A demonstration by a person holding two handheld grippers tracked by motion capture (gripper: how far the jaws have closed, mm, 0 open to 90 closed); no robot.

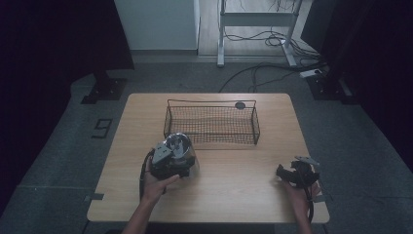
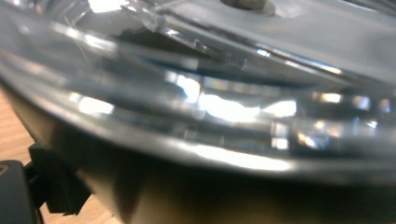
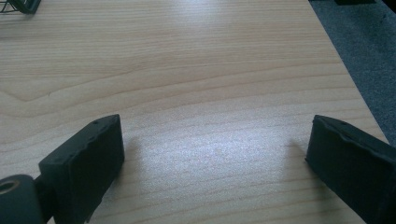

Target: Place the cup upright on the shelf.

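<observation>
Clear glass lid (image 1: 178, 146): shiny dome with a small knob, in your left claw (image 1: 171, 160), over the left half of the table (image 1: 229, 195) and just short of the near left corner of the wire basket (image 1: 212, 124). In the left claw view the lid's (image 2: 219, 93) rim and ribbed glass sit right against the lens, blurred; a strip of wood shows lower left. The claw is clenched on the lid's rim as best you can judge. The contact itself is hidden, but the lid looks carried, tilted, not lying flat.

Progress, judged: the pickup is done. The lid is off the wood but not yet in the basket, which stands empty toward the far edge, centre. What seems left is the carry over the near wall of the basket, the set-down inside and the release.

Left hand (image 1: 155, 187): your forearm comes in from the near edge, fingers wrapped under the claw body, which points forward toward the basket.

Right claw (image 1: 292, 174): near the near right corner of the table, well apart from lid and basket. In the right claw view its jaws stand wide, released, with bare wood between them. Your right hand (image 1: 299, 195) holds it low over the table, angled toward the middle.
</observation>
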